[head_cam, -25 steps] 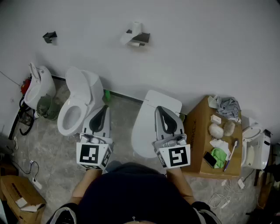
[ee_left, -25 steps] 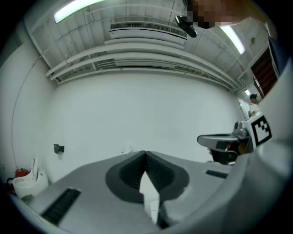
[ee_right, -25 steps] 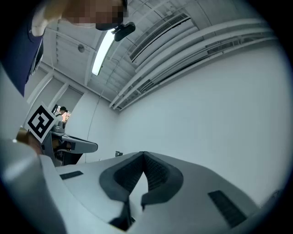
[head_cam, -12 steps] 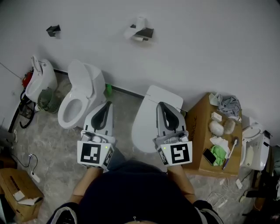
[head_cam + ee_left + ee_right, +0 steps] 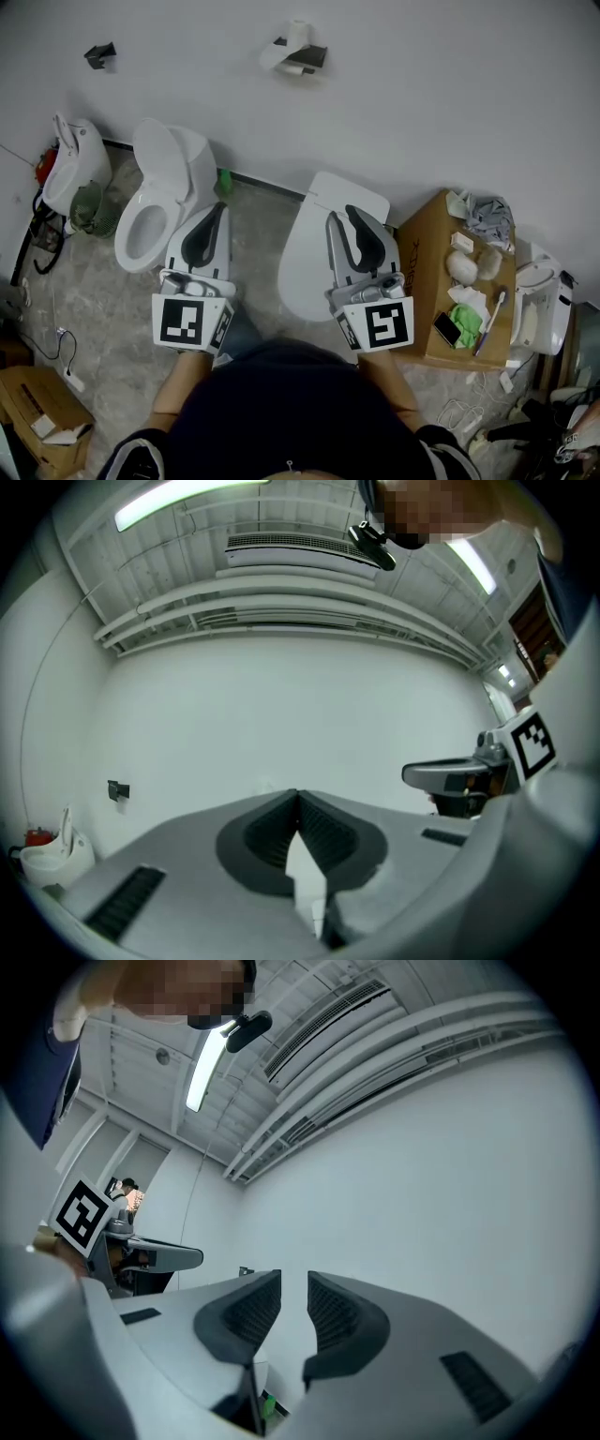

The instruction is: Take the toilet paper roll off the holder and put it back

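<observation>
You held both grippers level in front of you, pointed at the white wall [image 5: 422, 94], with the roll [image 5: 298, 32] far ahead of the jaws. The left gripper [image 5: 218, 208] had its jaws closed tip to tip with nothing between them; in the left gripper view [image 5: 298, 795] the ribbed pads met at the front and only a thin wedge of wall showed behind the tips. The right gripper [image 5: 345, 217] had its jaws a narrow way apart, having just been opening, and it held nothing; in the right gripper view [image 5: 293, 1281] only bare wall filled the slit between the pads. The roll sat on its dark holder [image 5: 310, 56] high on the wall, well beyond both sets of tips and between their two lines, somewhat closer to the right gripper's. An open toilet [image 5: 150, 211] stood just to the left of the left jaws. A closed lid [image 5: 309, 253] lay below and to the left of the right jaws. A cluttered box [image 5: 427, 281] stood to the right of the right jaws. A small dark hook [image 5: 98, 53] hung on the wall far ahead and to the left of the left jaws.
</observation>
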`<state>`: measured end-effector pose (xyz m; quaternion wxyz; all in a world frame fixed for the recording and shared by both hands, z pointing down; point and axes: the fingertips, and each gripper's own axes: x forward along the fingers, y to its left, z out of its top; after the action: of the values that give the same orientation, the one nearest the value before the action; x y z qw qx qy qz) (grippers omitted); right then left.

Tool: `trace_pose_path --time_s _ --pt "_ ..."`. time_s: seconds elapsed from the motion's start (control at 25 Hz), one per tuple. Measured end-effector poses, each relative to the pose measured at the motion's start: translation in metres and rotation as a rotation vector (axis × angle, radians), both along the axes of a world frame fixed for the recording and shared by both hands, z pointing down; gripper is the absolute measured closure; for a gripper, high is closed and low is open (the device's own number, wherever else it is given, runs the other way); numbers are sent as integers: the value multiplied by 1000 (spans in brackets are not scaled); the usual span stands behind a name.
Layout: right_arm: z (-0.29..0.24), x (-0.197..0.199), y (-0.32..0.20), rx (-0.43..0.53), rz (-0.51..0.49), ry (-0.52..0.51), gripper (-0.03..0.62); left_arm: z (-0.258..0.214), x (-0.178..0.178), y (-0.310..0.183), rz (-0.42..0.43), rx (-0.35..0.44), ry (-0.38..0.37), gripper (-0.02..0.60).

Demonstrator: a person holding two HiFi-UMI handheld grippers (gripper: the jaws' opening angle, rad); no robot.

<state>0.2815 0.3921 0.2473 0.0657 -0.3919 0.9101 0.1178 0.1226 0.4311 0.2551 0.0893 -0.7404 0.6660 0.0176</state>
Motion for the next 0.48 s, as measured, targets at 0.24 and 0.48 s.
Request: trace_pose_path --time_s 0.24,0.48 --pt "-2 -31 -42 -20 30 -8 494 -7 -36 -40 35 -1 10 580" --pt "-3 -77 -89 -37 53 -5 494 -13 -78 -95 93 -10 19 580"
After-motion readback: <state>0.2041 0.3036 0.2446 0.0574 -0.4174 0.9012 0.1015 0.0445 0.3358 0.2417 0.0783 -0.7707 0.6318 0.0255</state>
